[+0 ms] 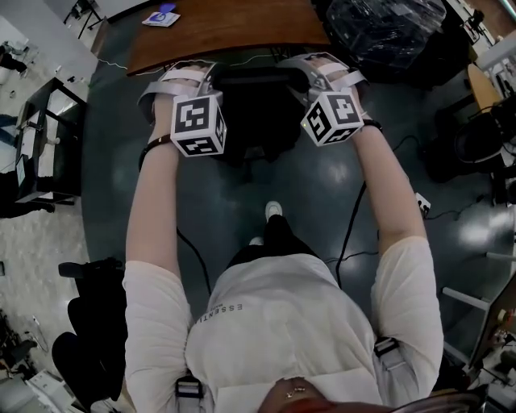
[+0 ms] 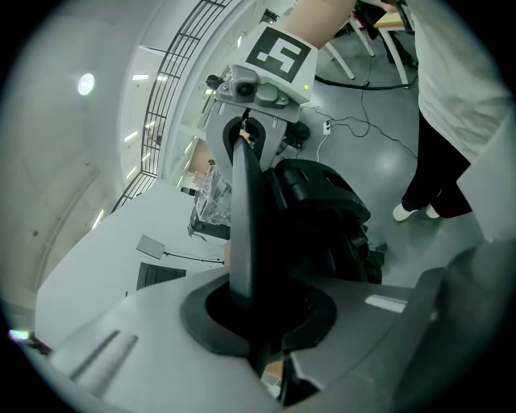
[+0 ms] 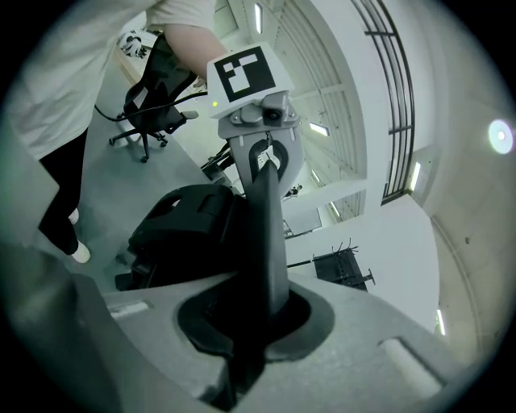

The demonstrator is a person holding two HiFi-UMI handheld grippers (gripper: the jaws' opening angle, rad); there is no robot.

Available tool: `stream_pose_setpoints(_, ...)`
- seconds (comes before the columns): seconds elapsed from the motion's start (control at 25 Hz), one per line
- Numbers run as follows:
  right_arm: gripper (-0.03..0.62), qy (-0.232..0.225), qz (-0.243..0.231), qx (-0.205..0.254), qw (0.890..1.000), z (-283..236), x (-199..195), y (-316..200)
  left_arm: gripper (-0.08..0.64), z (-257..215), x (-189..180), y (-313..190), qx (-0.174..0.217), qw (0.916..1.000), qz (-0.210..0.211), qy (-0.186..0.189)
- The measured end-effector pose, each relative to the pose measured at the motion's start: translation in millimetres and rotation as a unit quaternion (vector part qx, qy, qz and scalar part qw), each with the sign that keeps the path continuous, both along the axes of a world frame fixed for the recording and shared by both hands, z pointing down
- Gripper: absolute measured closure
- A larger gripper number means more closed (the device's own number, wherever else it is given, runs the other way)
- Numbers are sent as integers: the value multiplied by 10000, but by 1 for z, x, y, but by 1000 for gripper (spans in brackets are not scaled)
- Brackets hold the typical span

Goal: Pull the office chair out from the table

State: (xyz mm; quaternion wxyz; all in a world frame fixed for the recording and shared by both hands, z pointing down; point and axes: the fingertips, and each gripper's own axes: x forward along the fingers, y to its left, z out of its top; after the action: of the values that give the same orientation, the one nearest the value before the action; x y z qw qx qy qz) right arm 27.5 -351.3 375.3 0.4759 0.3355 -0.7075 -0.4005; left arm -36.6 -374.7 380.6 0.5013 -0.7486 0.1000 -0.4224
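Office chair (image 1: 258, 105) backrest in left gripper (image 2: 256, 323), right gripper (image 3: 256, 323); base indistinct

A laboratory or workshop hall with office furniture was indicated. A glossy dark grey sealed floor (image 1: 306, 193) was crossed by loose black cables (image 1: 351, 218). A brown wooden table (image 1: 234, 24) and a black metal shelving rack (image 1: 48, 145) were installed. A spare black swivel chair (image 3: 153, 101), long ceiling strip lights (image 3: 260, 18) and dark metal gallery railings (image 3: 395, 89) were recorded beneath a high white ceiling.

Far side of the table (image 1: 234, 28) beyond the top edge; office chair (image 1: 256, 97) base seemingly under its seat.
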Motion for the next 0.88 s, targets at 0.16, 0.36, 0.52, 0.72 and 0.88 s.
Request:
stream_pose_setpoints(0.16,577,7,-56,92,9999,-2,-4,24,529,-2,-3,23,67,10000,21,34)
stream_pose_setpoints(0.36,578,-81,-109,42,9999,-1,-3,54,526,-1,-2,50,41,10000,-38,71)
stream_pose_setpoints(0.52,575,-102,-57,119,9999,-4,-7,69,523,-4,-5,62,-44,9998,-159,66)
stream_pose_setpoints(0.72,557,-281,-5,48,9996,-5,-9,91,494,-4,-5,81,-157,9987,-444,194)
stream_pose_setpoints(0.88,551,-303,23,-23,9995,-4,-14,109,432,-1,-9,100,-242,9977,-516,366)
